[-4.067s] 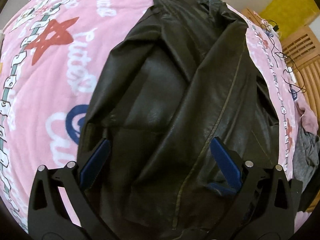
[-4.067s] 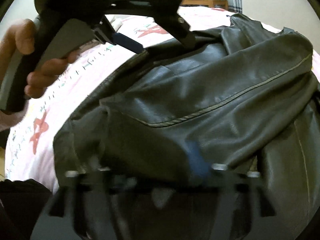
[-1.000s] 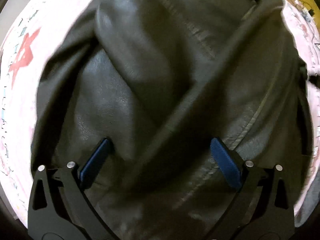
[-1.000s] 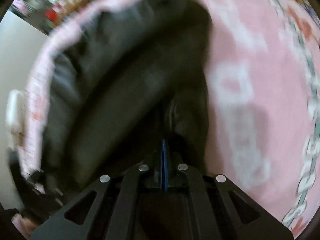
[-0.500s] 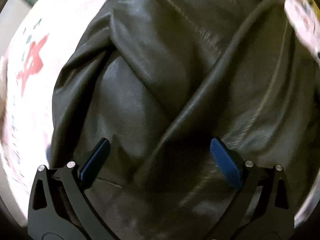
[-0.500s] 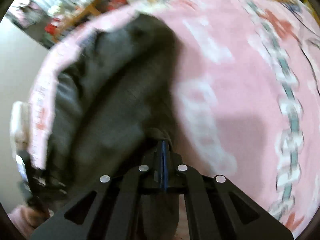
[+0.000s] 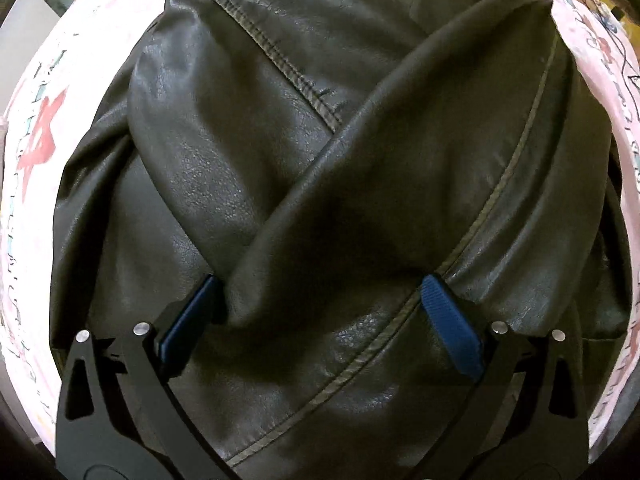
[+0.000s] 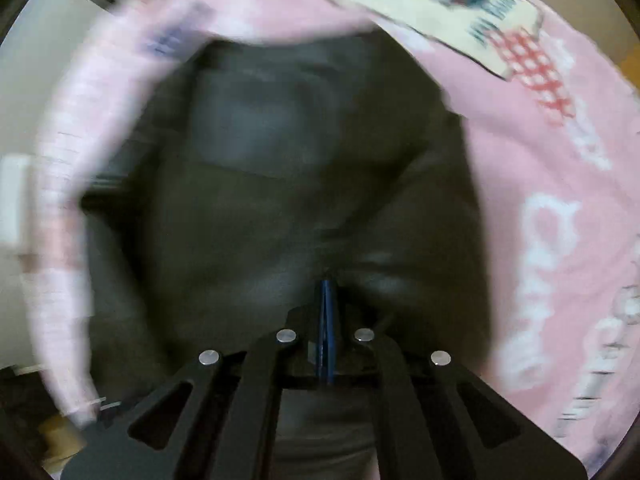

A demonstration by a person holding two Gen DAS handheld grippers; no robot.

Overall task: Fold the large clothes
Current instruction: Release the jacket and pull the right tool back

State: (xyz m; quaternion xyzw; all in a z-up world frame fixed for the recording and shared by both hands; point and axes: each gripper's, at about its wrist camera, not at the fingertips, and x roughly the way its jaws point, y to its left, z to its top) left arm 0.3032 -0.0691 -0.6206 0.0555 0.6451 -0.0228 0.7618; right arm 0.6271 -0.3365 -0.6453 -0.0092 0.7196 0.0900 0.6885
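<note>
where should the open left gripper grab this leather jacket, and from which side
Judging by its pose, take the jacket at the rounded folded edge running diagonally across the front. It stands raised above the panel beneath, so the left gripper, open wide, could likely come from the left, one finger under that ridge, and close.

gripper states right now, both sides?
Left gripper: open, straddling a fold of the leather jacket, not clamped.
Right gripper: shut on the leather jacket.

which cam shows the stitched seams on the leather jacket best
The left wrist view: the leather jacket fills the sharp frame, so its stitched seams read clearly between the open left gripper. The right wrist view is motion-blurred; the jacket is a dark mass past the shut right gripper, seams unreadable.
</note>
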